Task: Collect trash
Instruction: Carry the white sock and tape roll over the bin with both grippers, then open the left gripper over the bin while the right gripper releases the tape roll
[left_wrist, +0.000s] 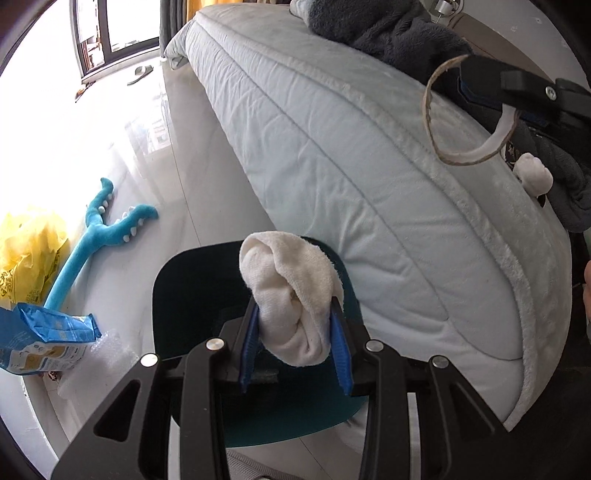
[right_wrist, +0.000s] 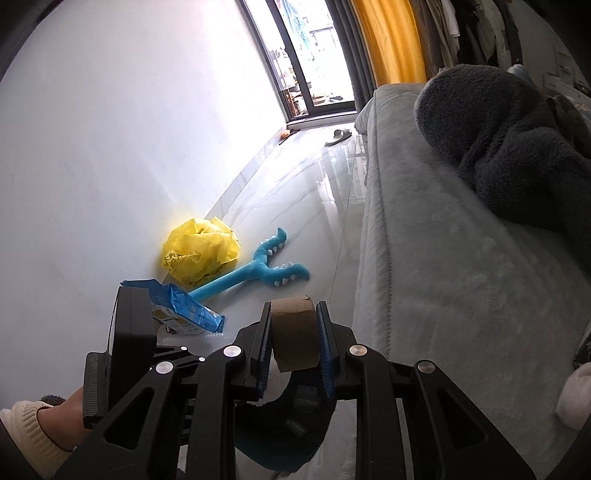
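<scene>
Beside the bed (left_wrist: 332, 147), above the teal bin (left_wrist: 192, 295), the left gripper (left_wrist: 295, 328) fingers clench a white wad (left_wrist: 291, 291) at 12 o'clock, while the right gripper (right_wrist: 293, 332) fingers pinch a cardboard tape ring (right_wrist: 293, 325); releasing off-centre risks either missing the bin.

A blue plush toy (right_wrist: 255, 275) lies on the glossy floor (right_wrist: 317, 206) beside the quilted bed (left_wrist: 332, 147) (dark fleece blanket (right_wrist: 517, 147) on top)

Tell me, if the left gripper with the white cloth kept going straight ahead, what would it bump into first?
Probably the dark teal bin right below the left gripper and its white cloth; depth is hard to judge.
</scene>
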